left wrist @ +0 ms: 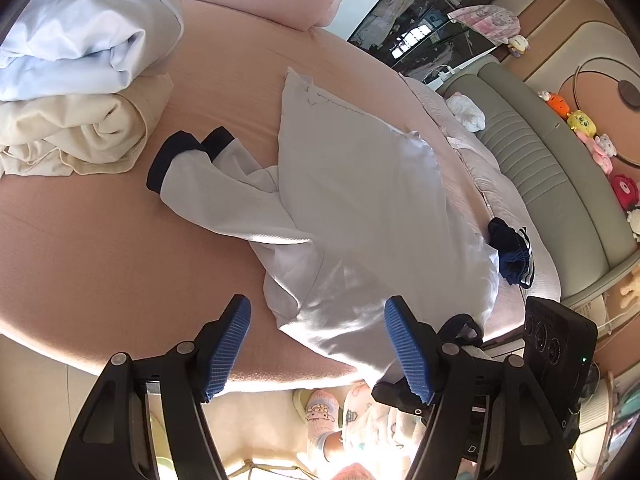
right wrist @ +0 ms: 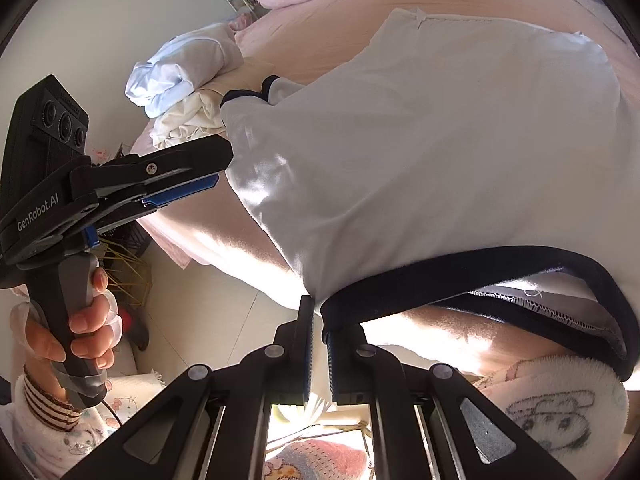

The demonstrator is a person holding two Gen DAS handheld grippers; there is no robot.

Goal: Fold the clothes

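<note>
- White shirt (left wrist: 360, 184) with navy cuffs and navy neckband (right wrist: 480, 268) is lying spread across the pink bed (left wrist: 100, 248).
- Lettering "GenRobot.AI" is showing on the left gripper (right wrist: 192, 184).
- Left gripper (left wrist: 320, 344) is standing spread above the shirt's near edge, gripping nothing.
- Right gripper (right wrist: 318, 344) is pinching the neckband, its fingers pressed together.

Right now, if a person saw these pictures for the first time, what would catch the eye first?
First, the white shirt with navy trim, spread across the middle of the pink bed. Next, the right tool, shut on the shirt's navy collar at the bed's near edge, while the left tool hangs open above the shirt. Then the pile of folded clothes at the far left of the bed.
</note>
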